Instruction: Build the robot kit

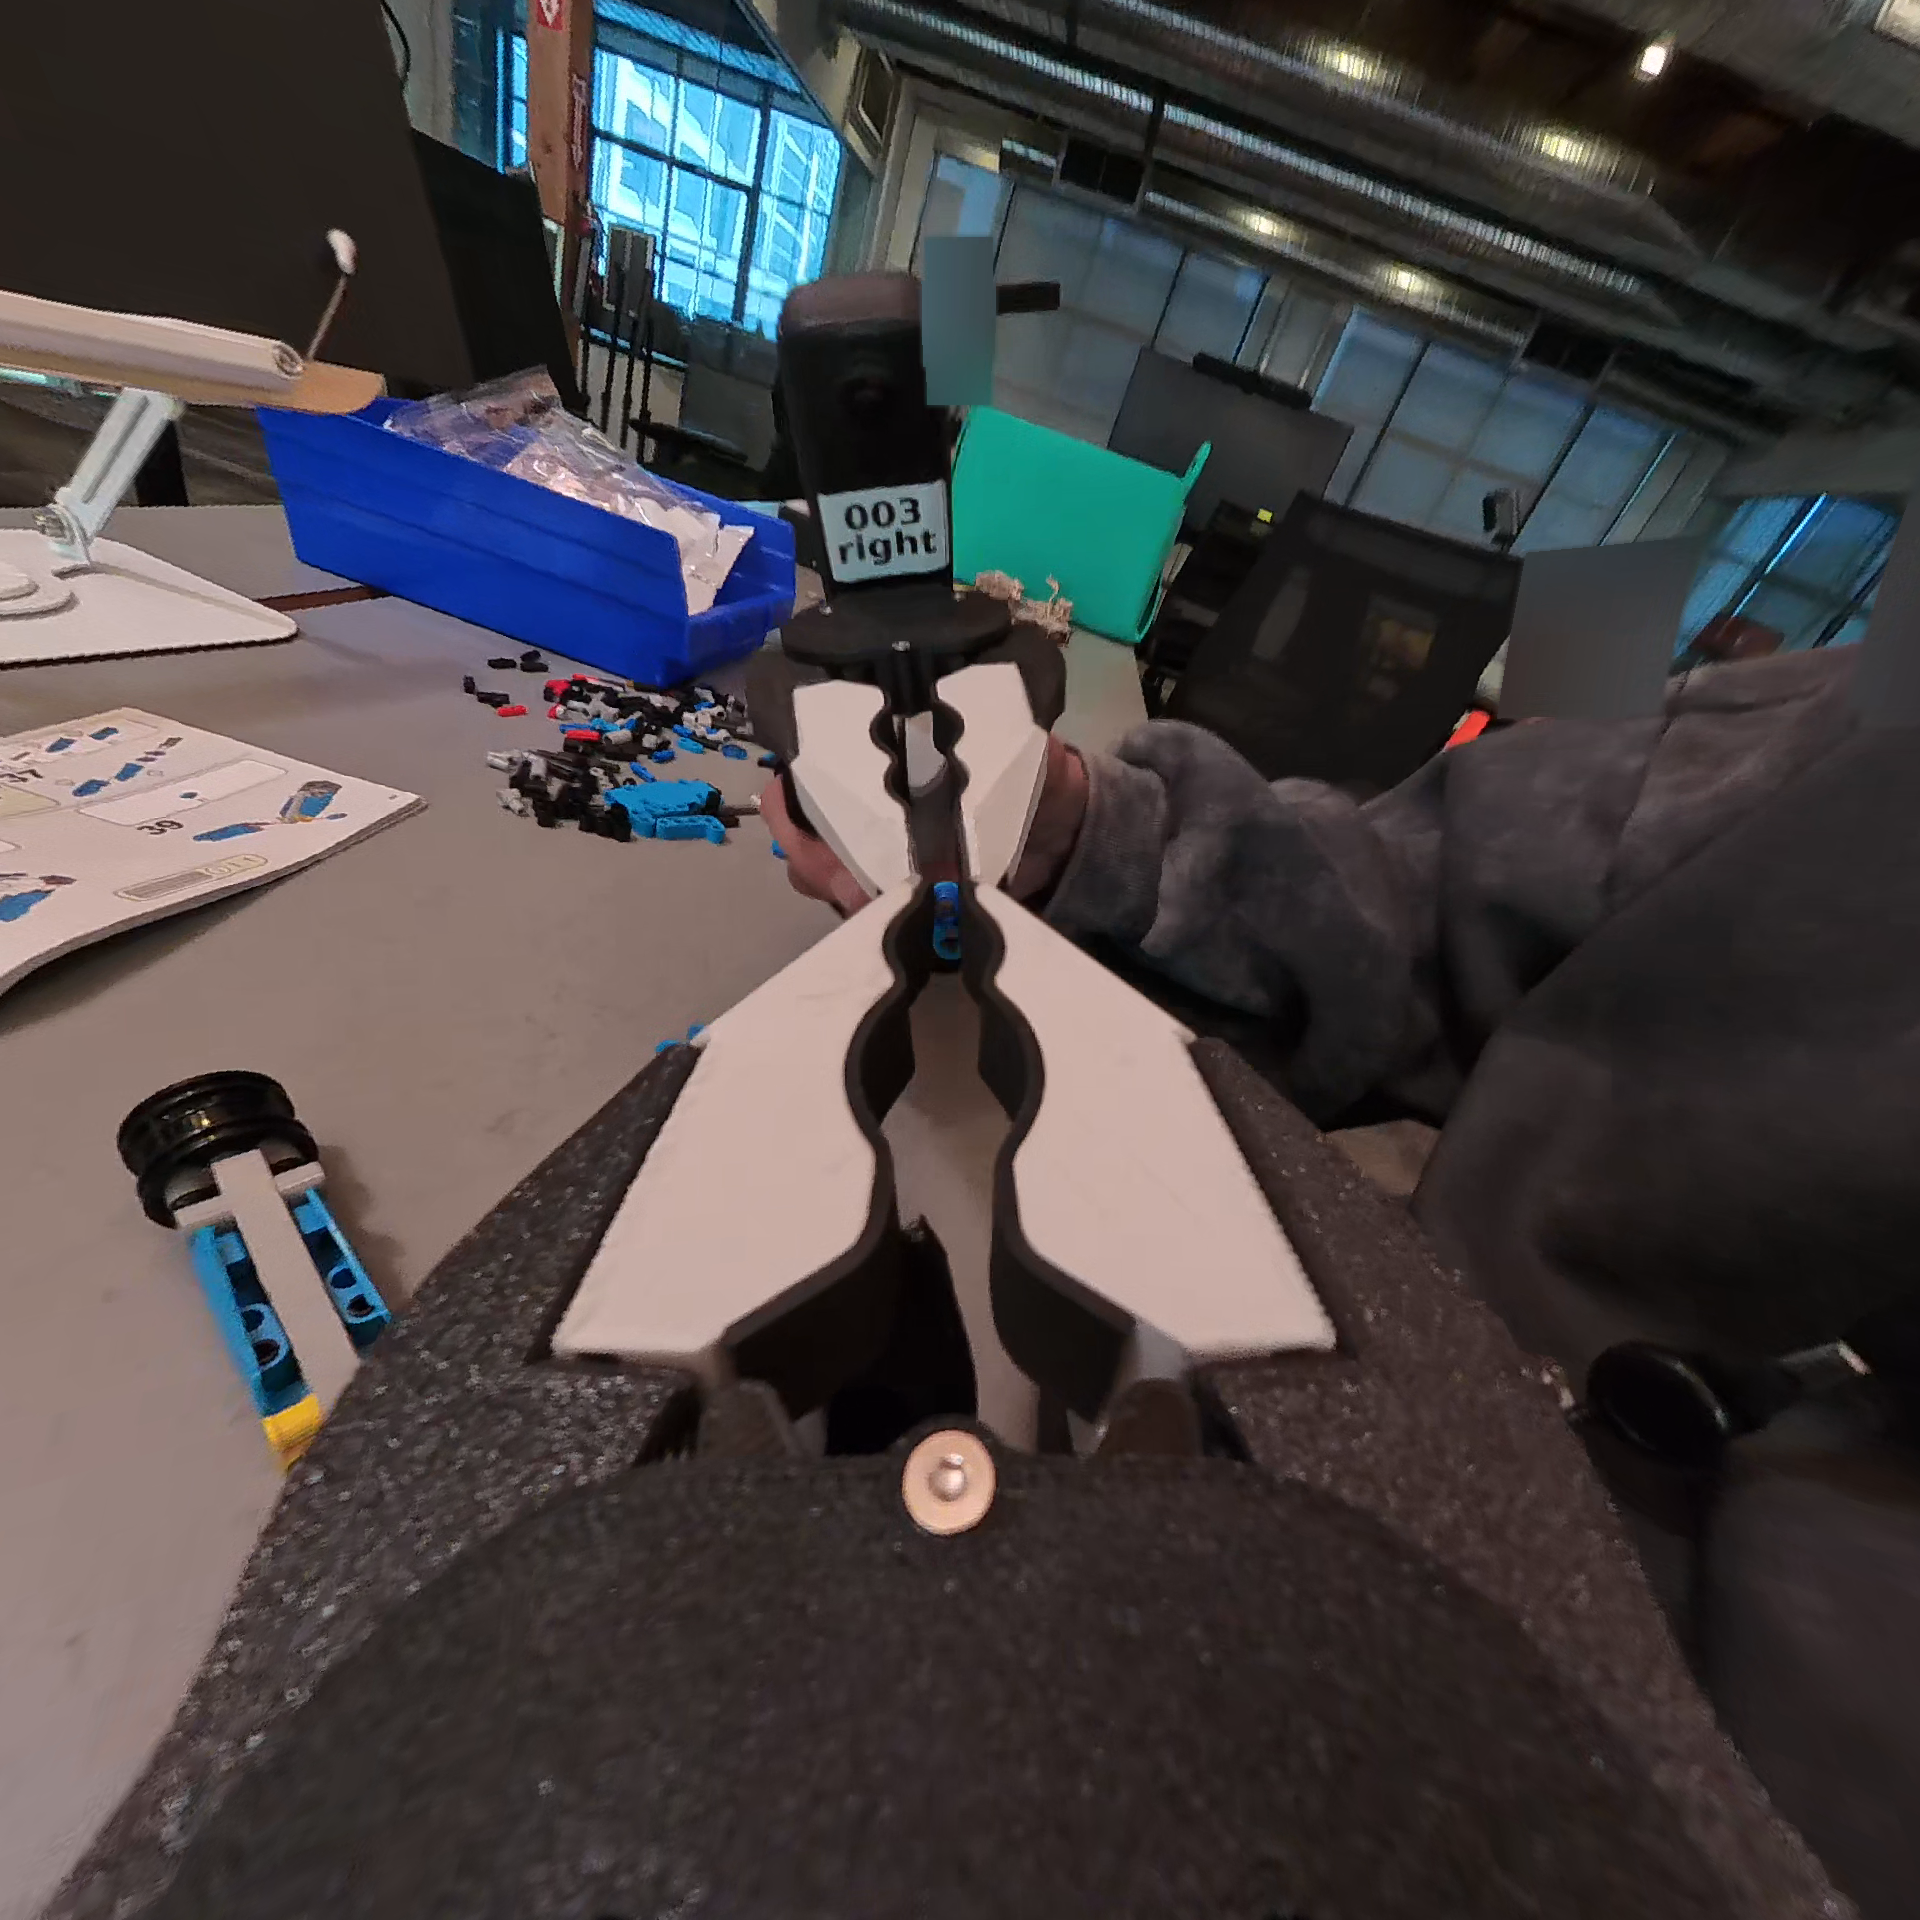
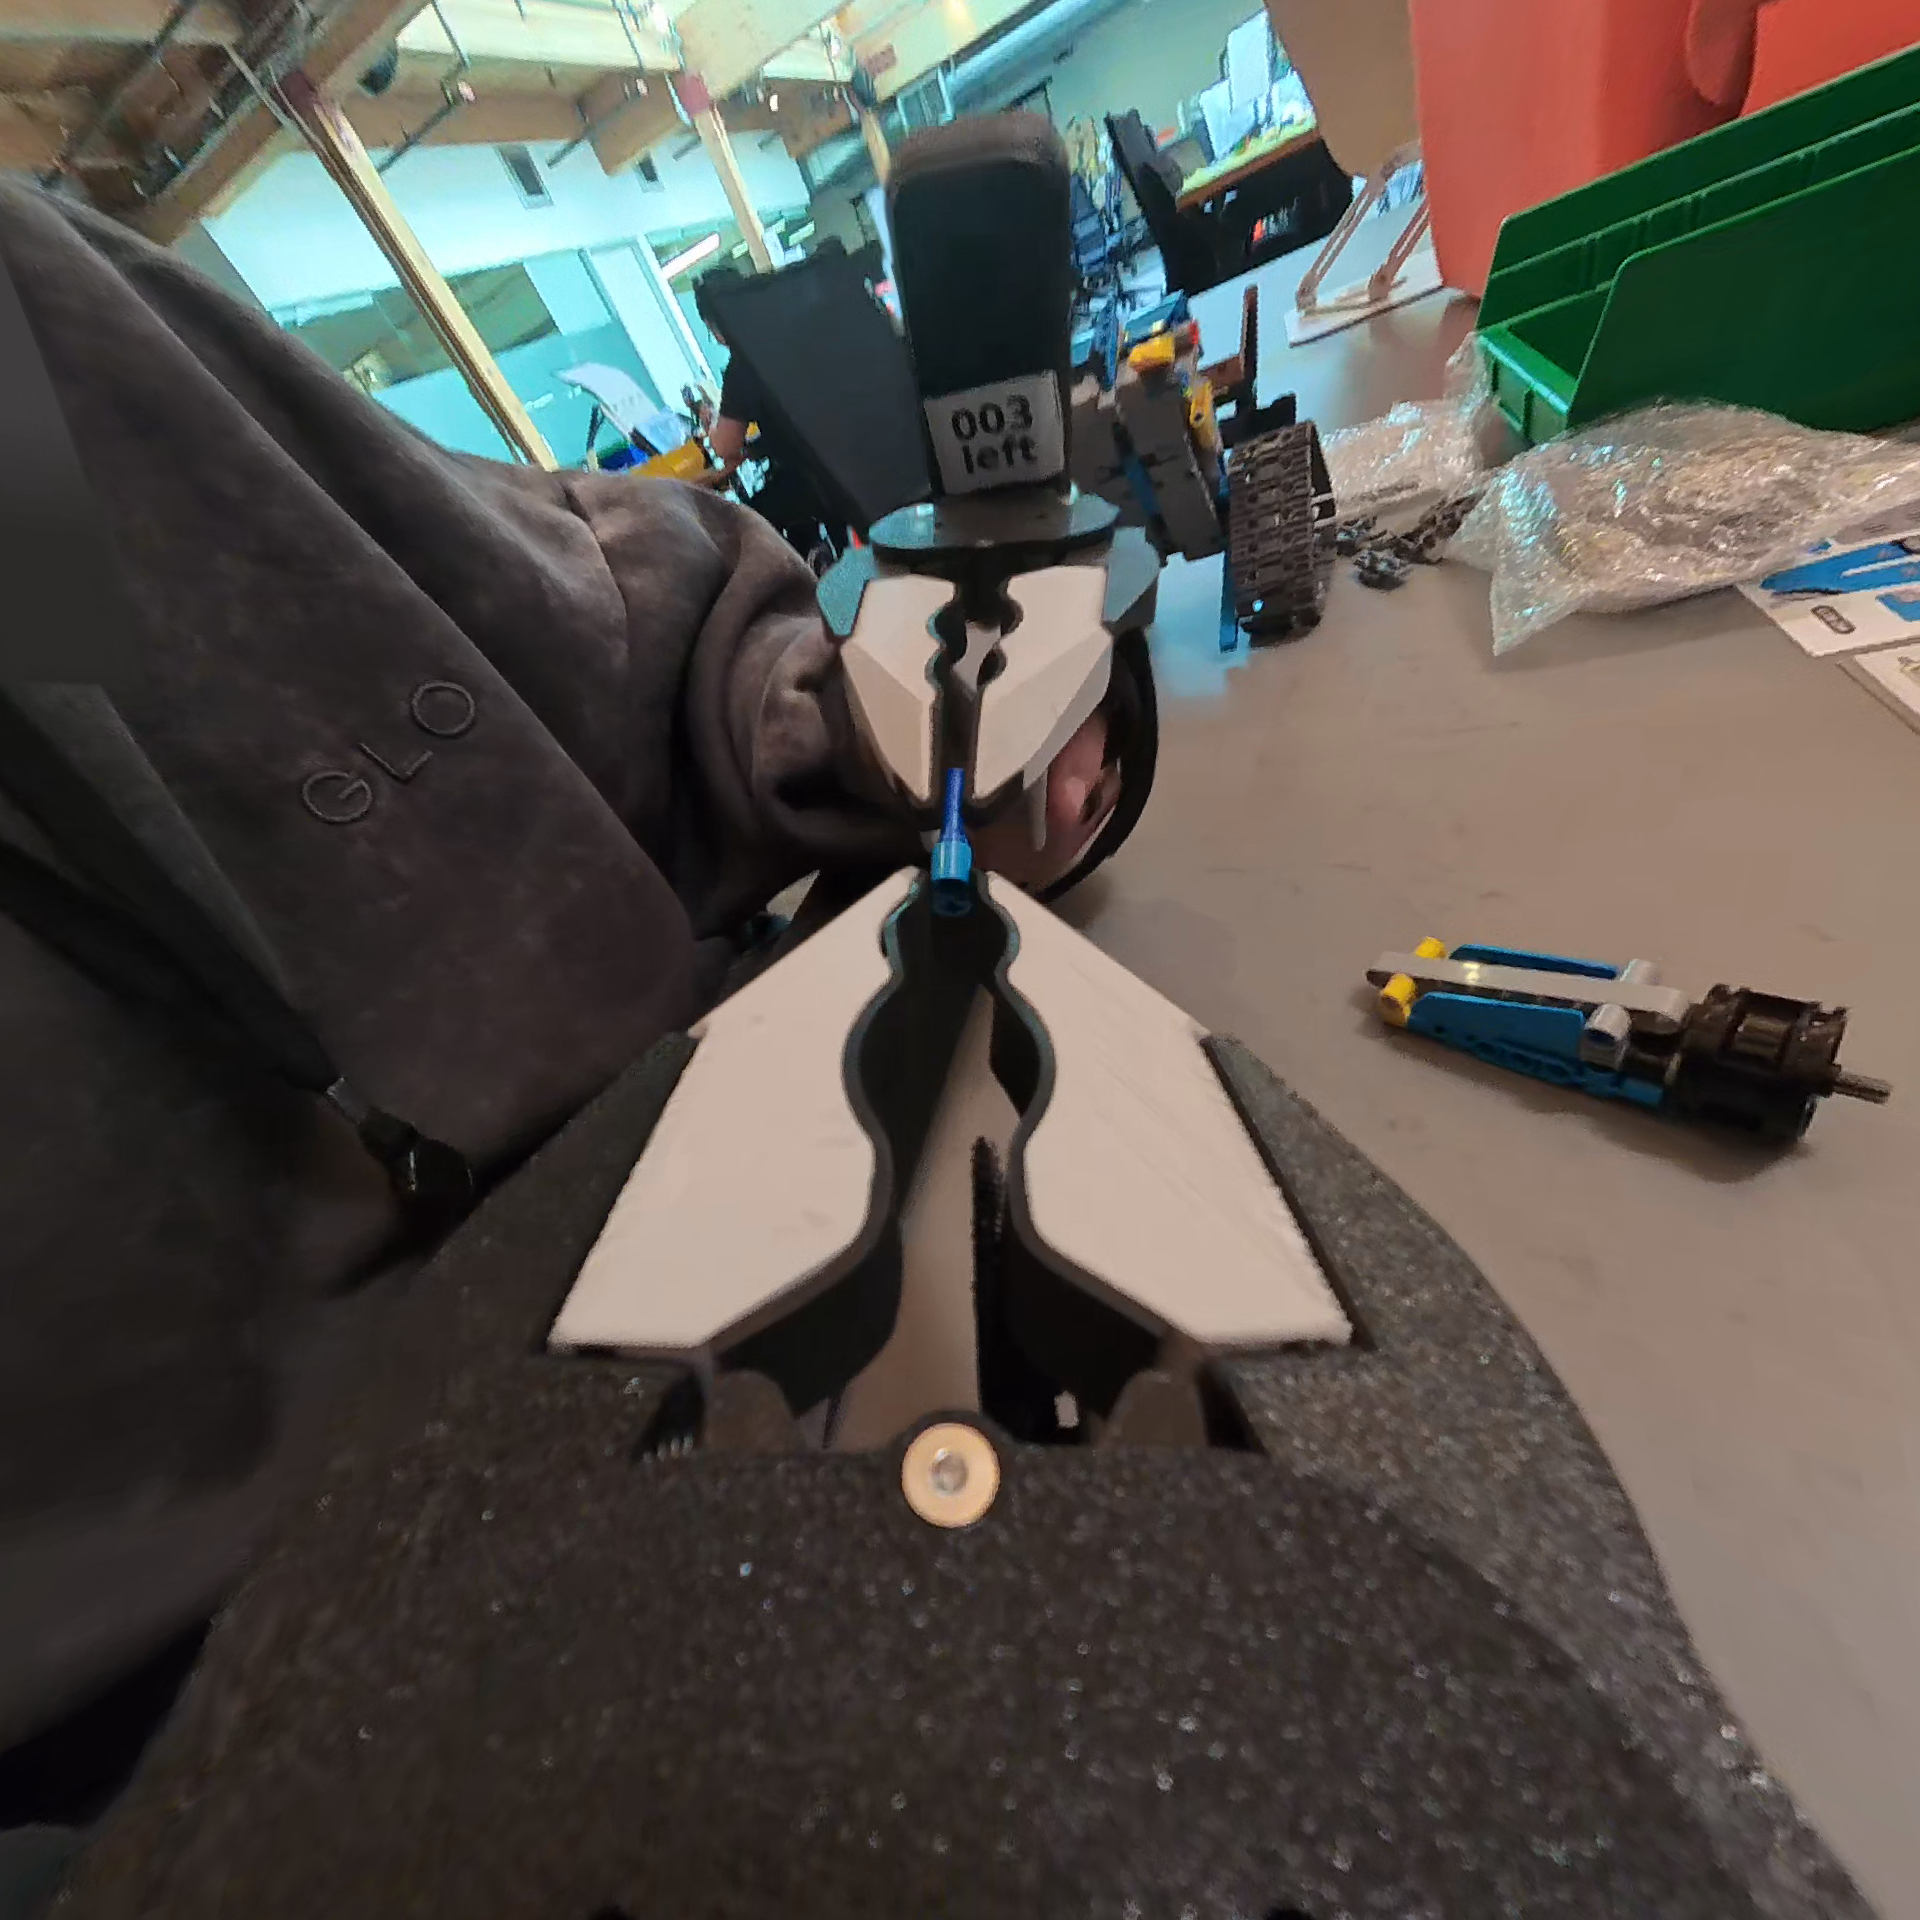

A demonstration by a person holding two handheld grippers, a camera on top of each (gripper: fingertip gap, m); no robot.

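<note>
Blue connector piece [image 1: 945,920] is held above the tabletop [image 1: 520,987], between the two sets of tongs, which meet tip to tip.

Left wrist view: the left tongs [image 1: 940,925] are closed on the piece at their very tips. The right tongs [image 1: 928,878] face them from the far side, also drawn together, and their tips nearly touch the piece. A piece pinched this far out is likely to pivot, so both tongs should stay on one axis with steady pressure. Nothing stands between the tips. On the tabletop at near left lies a wheel-and-beam assembly [image 1: 249,1226], well apart. Farther left is an instruction booklet [image 1: 156,821]. A pile of small parts [image 1: 623,748] lies far left of the right tongs, in front of a blue bin [image 1: 520,540] that holds clear bags. A grey sleeve [image 1: 1247,852] fills the right.

Right wrist view: the right tongs [image 2: 951,896] grip the thick end of the blue connector piece [image 2: 948,862]. Its thin end runs into the closed left tongs [image 2: 954,795]. The two tongs look roughly in line. The wheel-and-beam assembly [image 2: 1621,1018] lies to the right on the tabletop [image 2: 1351,831], clear of the tongs. A tracked model [image 2: 1268,530] stands far behind the left tongs. Plastic bags [image 2: 1662,509] and a green bin [image 2: 1714,260] sit far right. A grey sweater [image 2: 416,727] crowds the left, close to both tongs.
</note>
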